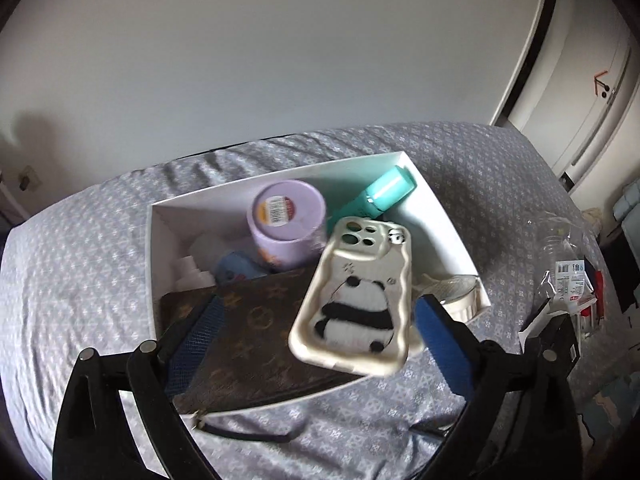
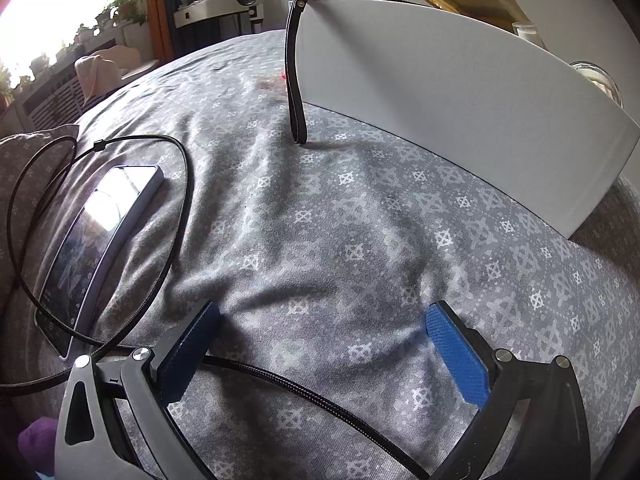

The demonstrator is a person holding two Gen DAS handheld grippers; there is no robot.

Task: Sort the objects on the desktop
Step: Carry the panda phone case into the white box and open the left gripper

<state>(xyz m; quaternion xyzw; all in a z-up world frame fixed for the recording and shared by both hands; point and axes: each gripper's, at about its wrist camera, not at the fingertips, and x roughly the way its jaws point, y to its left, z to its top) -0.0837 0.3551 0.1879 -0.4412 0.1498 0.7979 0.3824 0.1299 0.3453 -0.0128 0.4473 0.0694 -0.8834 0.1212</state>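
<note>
**Cloth, card and gloss**

We see a matt woven bedspread [image 2: 320, 220] with a printed pattern, and a smooth white card box [image 1: 440, 216]. The panda phone case [image 1: 352, 296] looks like glossy soft plastic, the brown pouch [image 1: 256, 332] like coated leather, the phone [image 2: 100, 248] screen mirror-glossy, the cable [image 2: 176, 240] braided.

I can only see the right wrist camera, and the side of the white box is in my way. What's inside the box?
Observer: A lilac tub with a barcode sticker on its end sits in the white box.
Operator: Is the cream phone case in there too?
Observer: Yes. It's a panda phone case resting on a brown patterned pouch, with the left tongs open around it.
Operator: Anything behind it?
Observer: A teal bottle lies toward the far corner.
</note>
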